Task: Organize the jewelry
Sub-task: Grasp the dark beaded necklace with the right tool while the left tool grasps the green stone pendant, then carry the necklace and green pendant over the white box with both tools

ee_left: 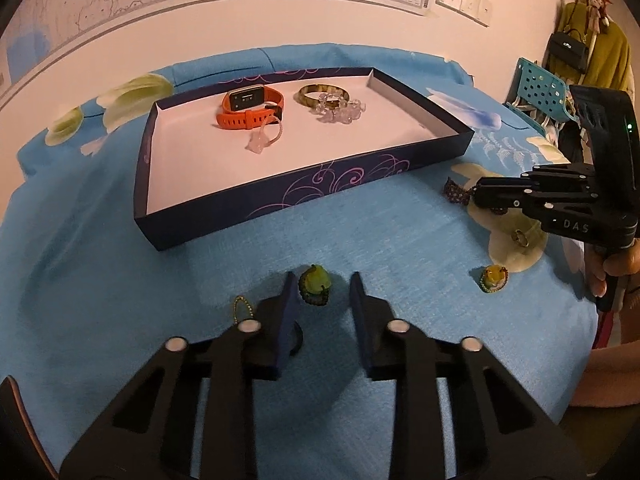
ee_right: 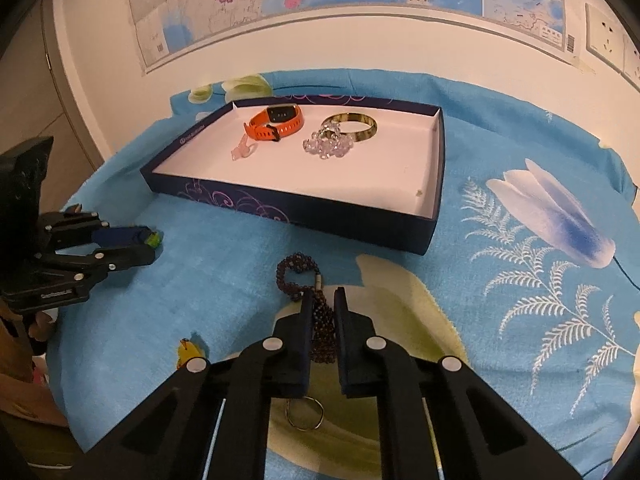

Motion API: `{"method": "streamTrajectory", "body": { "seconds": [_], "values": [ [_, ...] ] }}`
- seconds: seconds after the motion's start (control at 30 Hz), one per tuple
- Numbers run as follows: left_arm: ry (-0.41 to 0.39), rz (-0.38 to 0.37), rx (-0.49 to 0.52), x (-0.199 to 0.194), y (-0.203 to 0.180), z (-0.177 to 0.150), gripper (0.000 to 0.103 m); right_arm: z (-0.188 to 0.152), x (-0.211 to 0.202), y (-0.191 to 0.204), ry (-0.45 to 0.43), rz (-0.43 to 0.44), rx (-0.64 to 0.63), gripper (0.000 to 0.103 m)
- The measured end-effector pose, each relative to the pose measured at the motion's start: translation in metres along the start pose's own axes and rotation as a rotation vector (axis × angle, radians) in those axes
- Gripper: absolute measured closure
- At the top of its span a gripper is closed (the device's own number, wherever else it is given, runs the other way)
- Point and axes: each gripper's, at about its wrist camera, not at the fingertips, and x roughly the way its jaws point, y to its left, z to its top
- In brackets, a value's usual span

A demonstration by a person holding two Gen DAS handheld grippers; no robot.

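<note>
Four pieces are already lying in the tray point(ee_left: 224, 216) — the rest are being collected: the left tongs point(ee_left: 324, 286) are spread around a green charm point(ee_left: 315, 283), the right tongs point(ee_right: 323, 300) are pinching a beaded bracelet point(ee_right: 298, 270), while a yellow charm point(ee_left: 493, 278) and ring point(ee_left: 520, 237) are waiting on the table point(ee_left: 400, 248).

Left wrist: looks down my fingers, low over the blue cloth point(ee_left: 200, 248), toward the wall.
Right wrist: same slant, just as close.
Shared: dark tray point(ee_left: 304, 196) point(ee_right: 332, 216).
</note>
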Motion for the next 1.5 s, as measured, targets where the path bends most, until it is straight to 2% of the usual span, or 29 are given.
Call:
{"method": "streamTrajectory", "body": {
  "seconds": [0.1,0.5,0.93,1.5],
  "values": [
    [0.002,-0.001,-0.005,0.000,0.002,0.000,0.089,0.001,-0.002,-0.002,-0.010,0.014,0.011,0.095],
    [-0.033,-0.001,-0.011,-0.007,-0.002,0.003,0.089,0.011,-0.019,-0.001,-0.073,0.069,0.030,0.095],
    [-0.119,-0.018,-0.014,-0.032,-0.006,0.017,0.089,0.027,-0.037,0.000,-0.138,0.137,0.046,0.096],
    [-0.179,-0.028,-0.023,-0.041,-0.001,0.037,0.089,0.055,-0.048,0.007,-0.200,0.165,0.014,0.096]
  ]
}}
